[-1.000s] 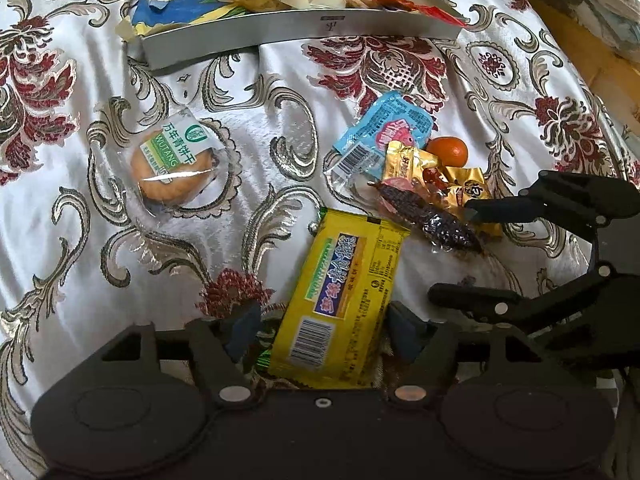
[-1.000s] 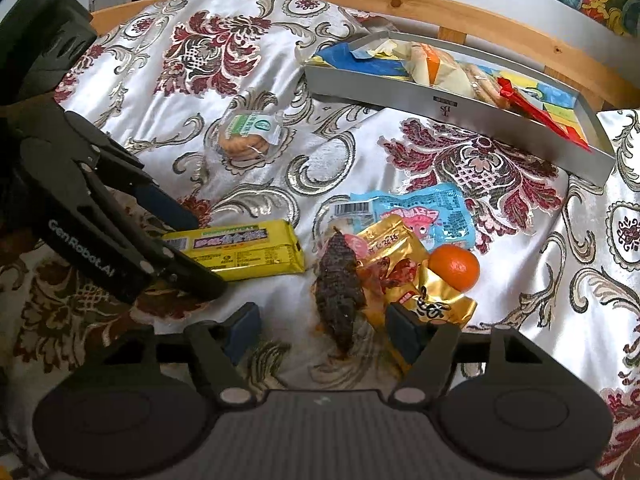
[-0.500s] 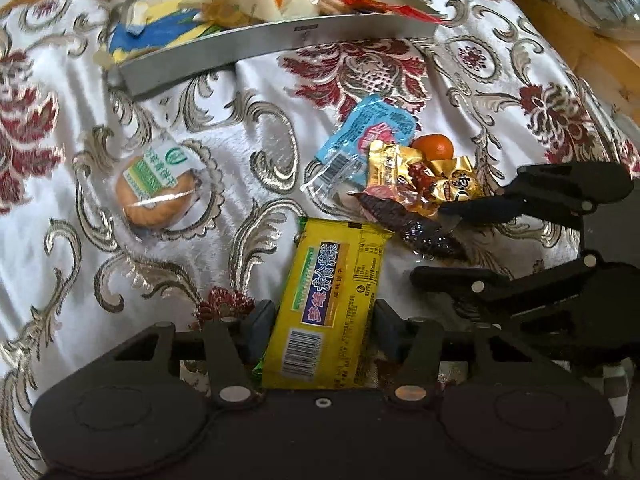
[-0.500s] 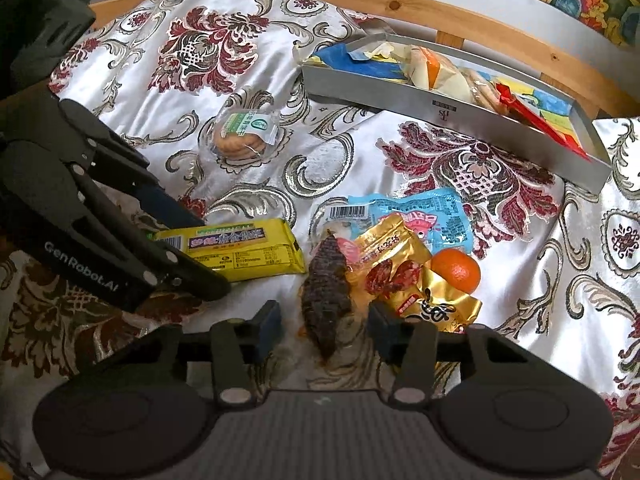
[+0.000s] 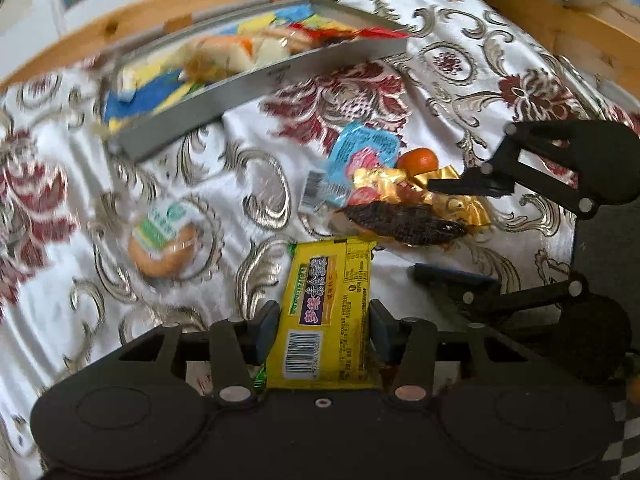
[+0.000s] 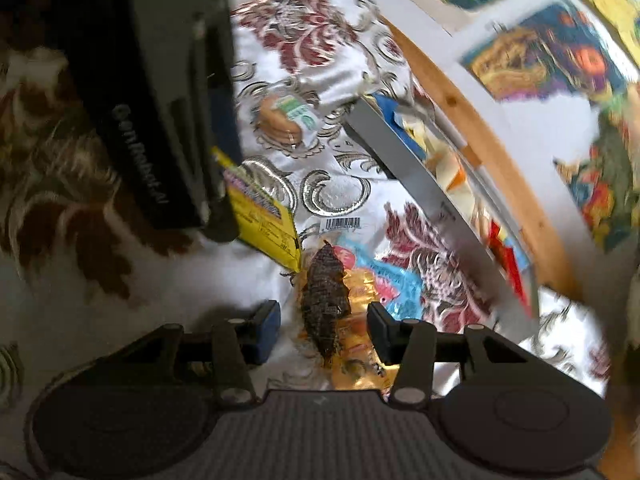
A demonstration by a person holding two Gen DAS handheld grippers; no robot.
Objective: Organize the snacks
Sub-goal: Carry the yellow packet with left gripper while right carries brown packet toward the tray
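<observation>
My left gripper point(image 5: 324, 330) is shut on a yellow snack packet point(image 5: 328, 312), its pads pressed to the packet's two long edges. In the right wrist view the packet point(image 6: 264, 216) hangs tilted from that gripper's black body point(image 6: 160, 100). My right gripper point(image 6: 323, 326) is open, with a dark brown dried snack point(image 6: 324, 300) lying lengthwise between its fingers and a small gap on each side. The left wrist view shows the right gripper point(image 5: 426, 228) straddling the end of that snack point(image 5: 400, 220). A grey tray point(image 5: 260, 84) with several wrapped snacks lies at the back.
A wrapped round biscuit point(image 5: 162, 244) lies alone to the left on the flowered cloth. A blue packet point(image 5: 360, 156), a gold packet point(image 5: 384, 180) and a small orange point(image 5: 418, 160) crowd against the dark snack. A wooden rim point(image 5: 120, 28) runs behind the tray.
The left gripper has closed on the yellow packet and tipped up with it. The right gripper has narrowed around the dark snack and its view has rolled sharply.
</observation>
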